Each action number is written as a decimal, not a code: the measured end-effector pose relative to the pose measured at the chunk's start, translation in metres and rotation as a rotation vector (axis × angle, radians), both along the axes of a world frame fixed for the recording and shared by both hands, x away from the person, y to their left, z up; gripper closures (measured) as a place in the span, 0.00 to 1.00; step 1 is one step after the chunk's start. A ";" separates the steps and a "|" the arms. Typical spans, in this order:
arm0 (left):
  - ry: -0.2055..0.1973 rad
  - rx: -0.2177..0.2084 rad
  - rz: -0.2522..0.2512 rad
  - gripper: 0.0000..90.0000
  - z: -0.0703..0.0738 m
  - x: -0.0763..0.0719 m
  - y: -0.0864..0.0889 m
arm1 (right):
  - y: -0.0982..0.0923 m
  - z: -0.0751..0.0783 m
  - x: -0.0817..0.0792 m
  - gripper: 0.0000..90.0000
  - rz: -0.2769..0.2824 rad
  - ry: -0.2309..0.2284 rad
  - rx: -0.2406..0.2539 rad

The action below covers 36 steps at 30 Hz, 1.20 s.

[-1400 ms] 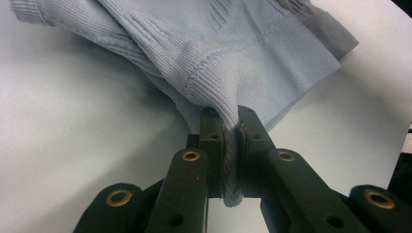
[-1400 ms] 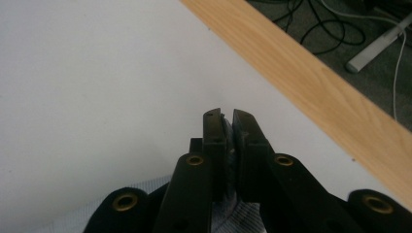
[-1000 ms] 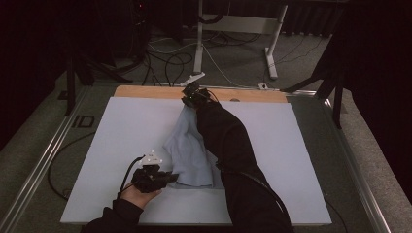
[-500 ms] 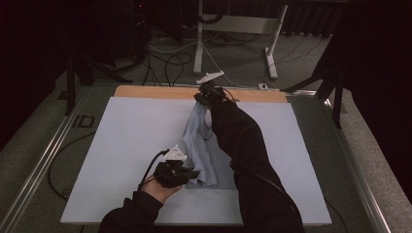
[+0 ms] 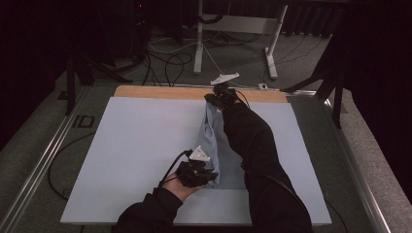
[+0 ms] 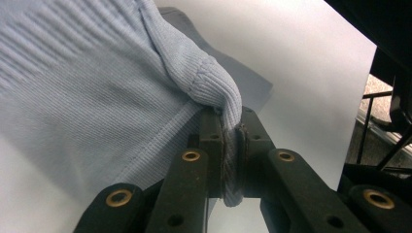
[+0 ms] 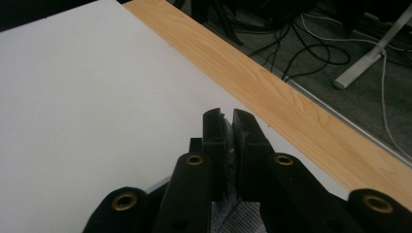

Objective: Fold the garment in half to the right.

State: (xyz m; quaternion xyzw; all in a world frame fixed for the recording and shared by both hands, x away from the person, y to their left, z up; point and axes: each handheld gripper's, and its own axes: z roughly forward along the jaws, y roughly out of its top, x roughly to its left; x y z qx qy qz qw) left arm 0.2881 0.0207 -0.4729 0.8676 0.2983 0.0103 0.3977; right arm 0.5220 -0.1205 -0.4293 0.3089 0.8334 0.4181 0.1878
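A light blue knit garment (image 5: 214, 141) lies stretched in a narrow strip down the middle of the white table (image 5: 141, 141). My left gripper (image 5: 206, 175) is at the near end, shut on a ribbed hem of the garment (image 6: 214, 77), which is pinched between its jaws. My right gripper (image 5: 214, 99) is at the far end near the wooden strip (image 5: 160, 92), shut on the other end of the garment (image 7: 238, 216); a sliver of blue cloth sits between its pads. The right forearm in a dark sleeve covers part of the garment.
A wooden strip (image 7: 272, 87) borders the table's far edge. Beyond it the floor holds cables (image 5: 165, 63) and a white stand's legs (image 5: 272, 43). Metal rails (image 5: 43, 160) run along the table's left and right sides.
Both grippers have moved to the right with the garment. The cloth, spread wider a second ago, is now drawn into a narrower strip.
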 end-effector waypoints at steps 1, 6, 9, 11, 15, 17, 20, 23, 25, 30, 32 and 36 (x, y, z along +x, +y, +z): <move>0.002 0.005 -0.002 0.94 -0.001 0.001 -0.005 | -0.002 -0.002 0.001 0.95 0.002 -0.001 0.003; -0.006 0.051 0.002 0.94 -0.011 0.005 -0.028 | -0.010 -0.010 0.005 0.95 0.012 0.006 0.021; -0.018 0.084 0.004 0.94 -0.015 0.007 -0.040 | -0.015 -0.017 0.008 0.95 0.024 0.010 0.033; -0.017 0.090 0.004 0.94 -0.017 0.009 -0.046 | -0.018 -0.020 0.009 0.95 0.023 0.013 0.032; -0.004 0.085 0.010 0.94 -0.020 0.013 -0.053 | -0.026 -0.028 0.012 0.95 0.013 0.026 0.051; -0.001 0.085 0.010 0.94 -0.022 0.014 -0.055 | -0.029 -0.032 0.014 0.95 0.013 0.032 0.044; 0.012 0.079 0.018 0.94 -0.026 0.015 -0.058 | -0.033 -0.039 0.015 0.94 0.013 0.050 0.063; 0.011 0.084 0.017 0.94 -0.027 0.016 -0.060 | -0.035 -0.044 0.016 0.94 0.010 0.059 0.060; 0.015 0.091 0.018 0.94 -0.029 0.017 -0.065 | -0.039 -0.052 0.017 0.94 0.000 0.072 0.066; 0.024 0.107 0.026 0.94 -0.034 0.020 -0.069 | -0.046 -0.058 0.018 0.78 -0.016 0.101 0.068; 0.024 0.110 0.023 0.94 -0.035 0.021 -0.071 | -0.047 -0.058 0.018 0.74 -0.020 0.102 0.055; 0.032 0.116 0.030 0.94 -0.036 0.023 -0.073 | -0.054 -0.051 0.016 0.63 -0.033 0.102 0.060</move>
